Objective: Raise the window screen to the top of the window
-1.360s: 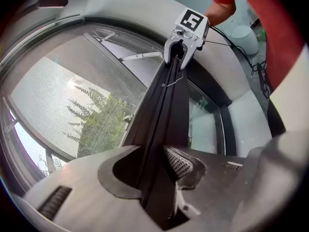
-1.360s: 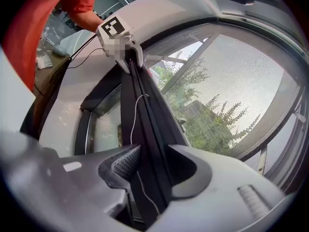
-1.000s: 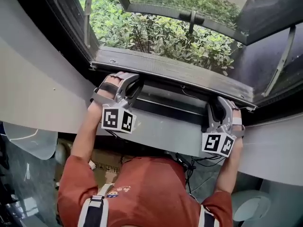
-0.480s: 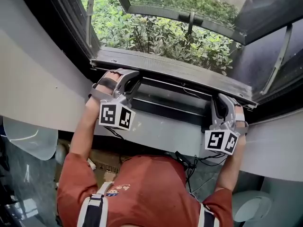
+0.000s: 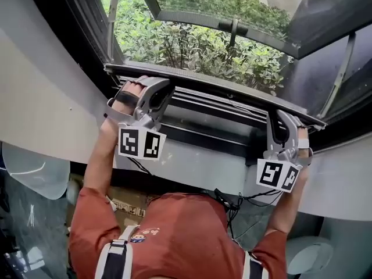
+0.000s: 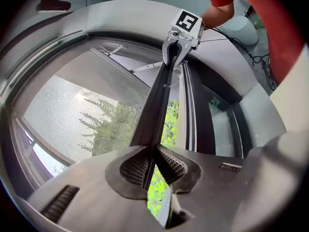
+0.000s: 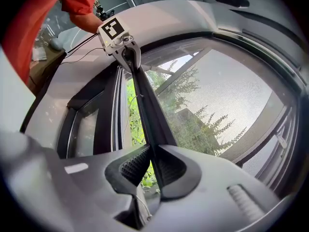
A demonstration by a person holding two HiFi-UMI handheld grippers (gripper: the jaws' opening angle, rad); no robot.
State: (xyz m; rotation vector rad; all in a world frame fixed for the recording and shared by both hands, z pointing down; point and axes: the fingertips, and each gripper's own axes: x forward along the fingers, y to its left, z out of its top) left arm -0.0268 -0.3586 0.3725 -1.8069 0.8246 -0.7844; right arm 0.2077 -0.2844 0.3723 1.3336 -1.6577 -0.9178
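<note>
Green bushes [image 5: 192,39] fill the open window [image 5: 87,45]. Our left hand-held gripper [image 6: 150,164] and right hand-held gripper [image 7: 153,164] have just closed, pinching the window screen's bottom bar [image 5: 221,89], which has risen slightly; we judge most lifting remains.

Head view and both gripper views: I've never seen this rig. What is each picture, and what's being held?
There is no robot arm: a person holds a hand gripper in each hand. The head view looks down from the person's head at an open window with shrubs outside. The left gripper is at its left, the right gripper at its right; the marker cubes belong to them. Each gripper view looks along its own jaws. Both pairs of jaws have just been closing, and each is clamped on the window screen's dark bottom bar, with the mesh beside it.
</note>
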